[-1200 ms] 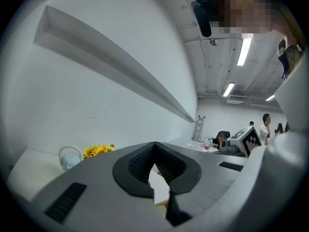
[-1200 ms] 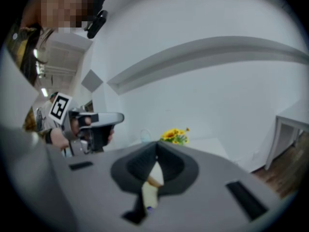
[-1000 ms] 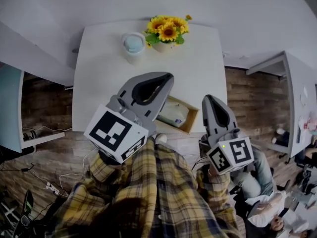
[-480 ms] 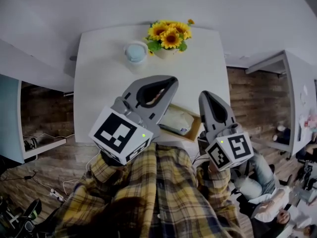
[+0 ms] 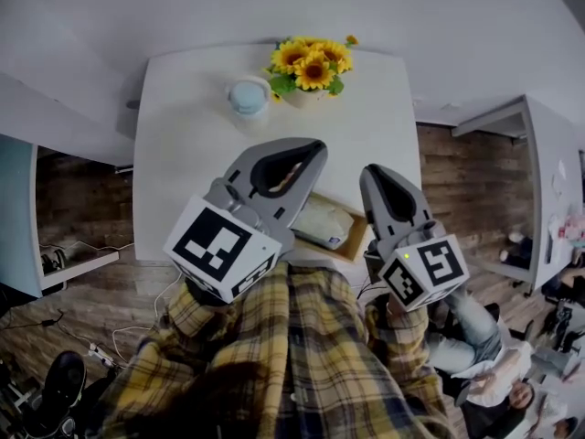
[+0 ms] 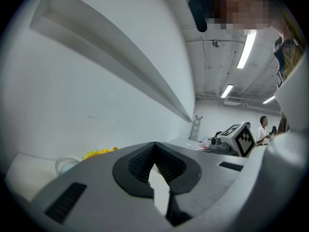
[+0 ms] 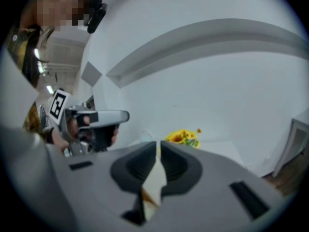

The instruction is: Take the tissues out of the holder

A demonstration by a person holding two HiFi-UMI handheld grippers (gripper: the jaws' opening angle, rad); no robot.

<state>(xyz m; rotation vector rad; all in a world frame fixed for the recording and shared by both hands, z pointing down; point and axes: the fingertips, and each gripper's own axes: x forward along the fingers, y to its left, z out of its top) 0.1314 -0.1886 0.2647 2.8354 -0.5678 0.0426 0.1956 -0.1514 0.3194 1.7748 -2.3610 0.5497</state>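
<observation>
A wooden tissue holder [image 5: 355, 234] sits at the white table's [image 5: 183, 163] near edge, with a pale tissue pack [image 5: 322, 221] lying inside it. My left gripper [image 5: 315, 144] hovers above the holder's left end, its jaws meeting at the tip with nothing between them [image 6: 154, 145]. To the holder's right, my right gripper [image 5: 370, 170] is also shut and empty [image 7: 159, 143]. Both point toward the back wall, above the table. Each gripper shows in the other's view: the right gripper [image 6: 236, 139] and the left gripper [image 7: 91, 122].
A pot of sunflowers [image 5: 311, 62] and a pale blue cup [image 5: 248, 94] stand at the table's far edge by the wall. Another table [image 5: 548, 181] stands to the right, with people seated at the lower right. Cables lie on the wood floor at the left.
The right gripper has drifted slightly left toward the holder. The left gripper stays raised over the holder's left end. Both stay shut.
</observation>
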